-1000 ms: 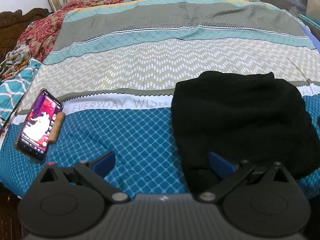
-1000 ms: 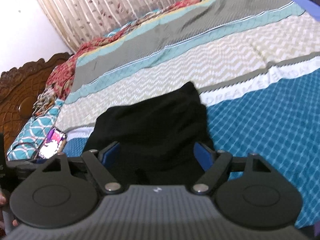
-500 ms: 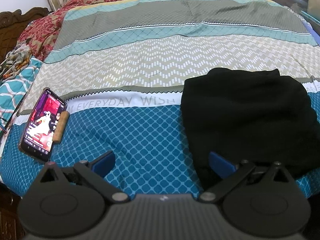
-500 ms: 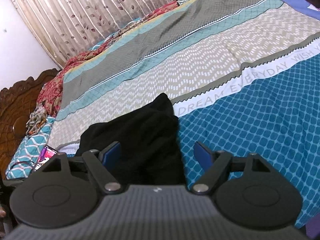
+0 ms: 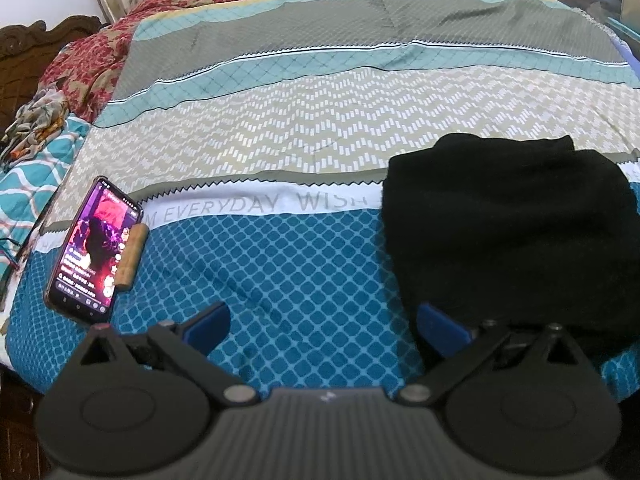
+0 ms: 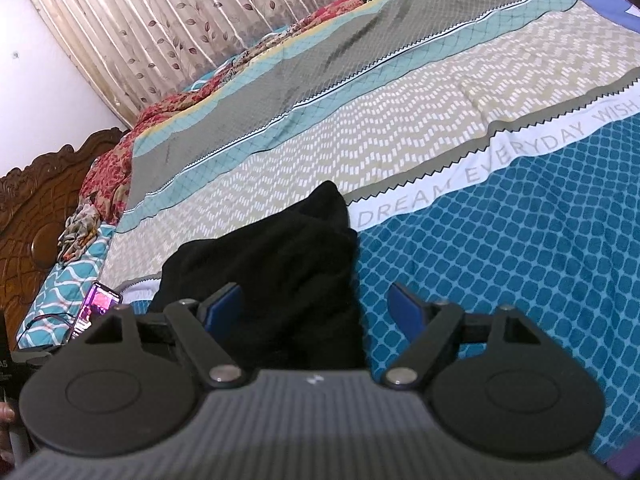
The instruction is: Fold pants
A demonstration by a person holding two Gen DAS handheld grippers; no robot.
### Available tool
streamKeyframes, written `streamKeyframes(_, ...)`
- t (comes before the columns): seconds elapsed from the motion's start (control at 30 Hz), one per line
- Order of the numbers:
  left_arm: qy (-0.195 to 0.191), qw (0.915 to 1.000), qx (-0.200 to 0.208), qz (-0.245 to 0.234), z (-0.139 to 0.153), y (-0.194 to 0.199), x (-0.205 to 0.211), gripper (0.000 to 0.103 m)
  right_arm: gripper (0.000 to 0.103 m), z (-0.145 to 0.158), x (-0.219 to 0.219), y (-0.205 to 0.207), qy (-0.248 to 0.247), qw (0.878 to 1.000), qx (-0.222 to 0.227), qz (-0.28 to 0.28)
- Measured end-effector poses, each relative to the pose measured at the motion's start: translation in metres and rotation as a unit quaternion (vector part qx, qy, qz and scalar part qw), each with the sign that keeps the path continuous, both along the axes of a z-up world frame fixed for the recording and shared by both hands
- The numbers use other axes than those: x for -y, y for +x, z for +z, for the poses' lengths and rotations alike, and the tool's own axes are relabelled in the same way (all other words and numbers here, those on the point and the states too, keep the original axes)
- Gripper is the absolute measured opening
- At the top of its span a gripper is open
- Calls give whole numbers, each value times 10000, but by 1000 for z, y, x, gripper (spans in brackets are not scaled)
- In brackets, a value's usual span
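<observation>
The black pants (image 5: pixel 508 224) lie folded in a compact pile on the patterned bedspread (image 5: pixel 304 128), at the right of the left wrist view. They also show in the right wrist view (image 6: pixel 280 272), low and left of centre. My left gripper (image 5: pixel 324 326) is open and empty, over the blue part of the bedspread just left of the pile. My right gripper (image 6: pixel 318 306) is open and empty, with the pile's right edge between its blue fingers.
A phone (image 5: pixel 94 246) with a lit screen leans on a small wooden block (image 5: pixel 132 258) near the bed's left edge; it also shows in the right wrist view (image 6: pixel 96 308). A carved wooden headboard (image 6: pixel 28 216) and crumpled cloths (image 5: pixel 36 124) are at left. Curtains (image 6: pixel 180 28) hang behind.
Both grippers have drawn back and shifted, so the folded pants slid right in the left view and left in the right view. The pants have not moved.
</observation>
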State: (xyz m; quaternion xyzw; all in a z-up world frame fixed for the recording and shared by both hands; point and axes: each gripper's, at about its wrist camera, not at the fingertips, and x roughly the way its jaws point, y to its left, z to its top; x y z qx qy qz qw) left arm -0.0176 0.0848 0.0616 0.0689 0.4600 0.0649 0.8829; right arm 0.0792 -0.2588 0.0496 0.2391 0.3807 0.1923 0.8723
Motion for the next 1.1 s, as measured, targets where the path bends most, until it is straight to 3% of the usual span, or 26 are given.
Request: streamKeyframes(1.1, -62, 9999, -122, -25, 3, 0, -16, 103, 82, 1, -6, 2, -114, 9996, 123, 222)
